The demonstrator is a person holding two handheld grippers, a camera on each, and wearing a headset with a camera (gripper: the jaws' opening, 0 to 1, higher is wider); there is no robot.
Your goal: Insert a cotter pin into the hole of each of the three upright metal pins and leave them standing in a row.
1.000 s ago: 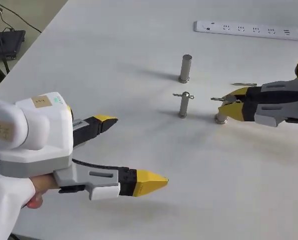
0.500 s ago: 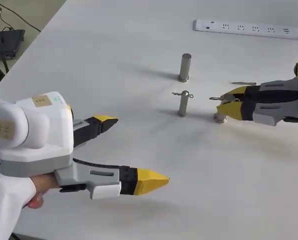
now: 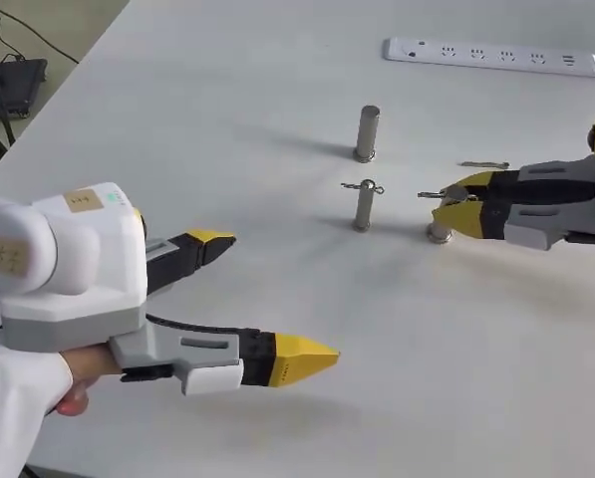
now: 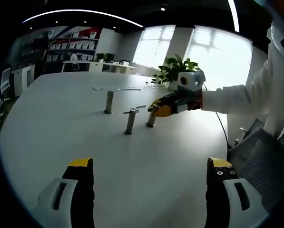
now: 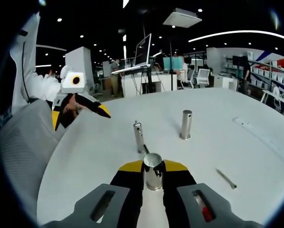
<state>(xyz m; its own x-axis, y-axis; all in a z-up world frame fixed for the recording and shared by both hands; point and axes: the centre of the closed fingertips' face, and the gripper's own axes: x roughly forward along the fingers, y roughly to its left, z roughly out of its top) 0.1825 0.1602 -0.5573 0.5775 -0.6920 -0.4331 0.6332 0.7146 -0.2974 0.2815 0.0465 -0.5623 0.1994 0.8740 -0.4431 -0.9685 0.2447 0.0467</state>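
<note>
A: State of the left tongs (image 3: 262, 297)?
B: Spread wide, yellow tips well apart, nothing between them. Held low over the pale grey worktop (image 3: 277, 119) at the near left, well apart from the pins.
A: And the right tongs (image 3: 446, 202)?
B: Drawn close together, pinching a thin metal cotter pin (image 3: 429, 196) level with the top of the right-hand upright steel pin (image 3: 440, 235). Free end of it poking out past the yellow tips, toward the centre of the worktop. Already in the hole or not: cannot tell.
A: Anything clearer from the right gripper view?
B: Just the round top of that right-hand upright steel pin (image 5: 152, 166), sitting right between the two yellow tips.
A: Other two pins?
B: First the middle upright steel pin (image 3: 365, 209), with a second cotter pin (image 3: 363, 186) lying crosswise through its top. Then the far upright steel pin (image 3: 367, 132), bare, standing behind the middle one.
A: Anything loose?
B: One spare cotter pin (image 3: 484, 165) flat on the worktop, just beyond the right tongs. Also a long white power strip (image 3: 491, 57) near the far edge, well apart from the pins.
</note>
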